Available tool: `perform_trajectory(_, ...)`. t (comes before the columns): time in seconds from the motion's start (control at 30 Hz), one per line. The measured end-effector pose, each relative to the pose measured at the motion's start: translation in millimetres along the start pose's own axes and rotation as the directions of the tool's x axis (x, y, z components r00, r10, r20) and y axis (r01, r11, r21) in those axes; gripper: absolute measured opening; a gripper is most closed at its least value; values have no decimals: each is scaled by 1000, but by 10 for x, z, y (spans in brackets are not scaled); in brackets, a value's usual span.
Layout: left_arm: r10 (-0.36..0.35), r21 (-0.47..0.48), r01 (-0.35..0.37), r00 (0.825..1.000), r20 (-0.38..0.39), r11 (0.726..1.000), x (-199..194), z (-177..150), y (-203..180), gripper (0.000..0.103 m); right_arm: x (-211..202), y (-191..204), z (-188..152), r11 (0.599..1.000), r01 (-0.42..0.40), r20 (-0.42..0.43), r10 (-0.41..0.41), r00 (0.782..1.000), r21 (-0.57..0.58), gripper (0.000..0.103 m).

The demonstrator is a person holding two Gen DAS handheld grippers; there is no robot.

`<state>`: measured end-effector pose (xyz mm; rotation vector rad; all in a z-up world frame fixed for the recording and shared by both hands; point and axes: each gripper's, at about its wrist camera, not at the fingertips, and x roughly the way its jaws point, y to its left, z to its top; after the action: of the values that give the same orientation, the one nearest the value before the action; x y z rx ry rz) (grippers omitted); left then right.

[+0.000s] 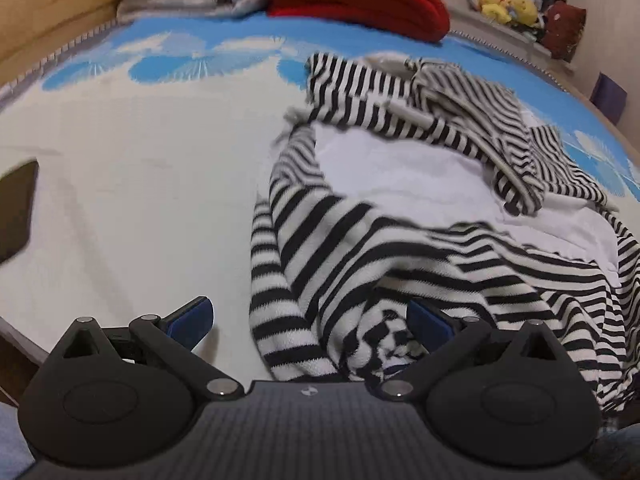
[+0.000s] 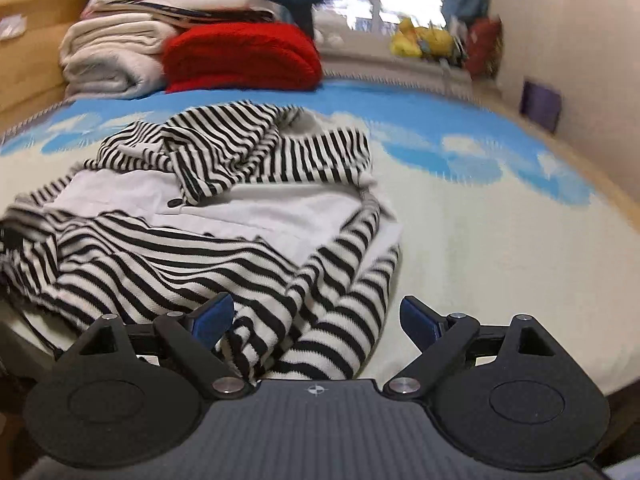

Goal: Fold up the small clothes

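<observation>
A black-and-white striped garment with a white lining (image 1: 400, 216) lies crumpled on the bed, right of centre in the left wrist view and left of centre in the right wrist view (image 2: 208, 216). My left gripper (image 1: 310, 320) is open, its jaws wide apart around the garment's near left edge, with a bunch of striped cloth lying between the fingers. My right gripper (image 2: 316, 320) is open too, with a striped sleeve lying between its fingers at the garment's near right edge.
The bed cover (image 1: 132, 168) is cream with a blue-and-white pattern at the far side. Folded cream blankets (image 2: 112, 56) and a folded red knit (image 2: 244, 56) are stacked at the far end. Yellow soft toys (image 2: 424, 40) sit on the sill. A dark object (image 1: 16, 208) lies at the left.
</observation>
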<state>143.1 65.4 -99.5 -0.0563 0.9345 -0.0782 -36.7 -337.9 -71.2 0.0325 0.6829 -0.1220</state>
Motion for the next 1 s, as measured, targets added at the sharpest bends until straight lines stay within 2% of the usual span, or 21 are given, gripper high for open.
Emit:
perform_trajectory(0.07,-25,-33,22,998,-65,999,137,-7,46,103,97,-92,-15,997,-6,-69,11,998,71,91)
perform_trajectory(0.13,-35,-51,32,998,-56,998,176,-19,64,103,234,-188,-55,989,-18,-157,42,987,147,91)
perform_trajectory(0.2,-36,-26,35,997,-67,999,194,-15,23,103,366,-261,-101,977,-27,-242,79,967,211,91)
perform_trajectory(0.23,-45,-18,43,996,-72,999,192,-15,8,103,392,-289,-116,973,-32,-250,91,964,231,90)
perform_trajectory(0.3,-102,-33,100,992,-71,994,142,-22,24,87,363,-269,-99,976,-47,-241,100,965,215,61)
perform_trajectory(0.33,-148,-46,145,987,-66,988,92,-22,44,65,333,-272,-83,975,-71,-233,121,965,211,25)
perform_trajectory(0.37,-193,-62,188,979,-73,980,59,-14,71,52,302,-282,-67,971,-102,-238,153,959,215,19)
perform_trajectory(0.4,-220,-80,214,973,-72,973,25,-11,98,46,274,-300,-55,970,-100,-240,153,959,220,14)
perform_trajectory(0.43,-236,-86,230,969,-68,969,-22,-8,117,28,236,-319,-42,969,-104,-241,158,958,223,10)
perform_trajectory(0.53,-263,-121,253,962,-72,960,-180,-14,171,23,75,-372,33,956,-123,-231,188,955,266,8)
perform_trajectory(0.63,-270,-93,263,960,-74,960,-476,-70,156,23,-232,-398,128,951,-147,-199,205,958,273,7)
perform_trajectory(0.77,-327,-67,324,944,-50,944,-1005,-151,224,22,-707,-401,221,943,-185,-175,239,955,277,7)
perform_trajectory(0.83,-343,-61,340,939,-28,938,-1222,-155,263,22,-934,-471,239,926,-208,-162,268,950,314,7)
perform_trajectory(0.9,-360,-88,357,933,-17,930,-1301,-73,318,21,-1030,-557,290,897,-234,-147,307,940,376,7)
perform_trajectory(1.0,-386,-125,382,923,-2,915,-1186,333,335,20,-925,-697,566,850,-254,-104,337,936,461,7)
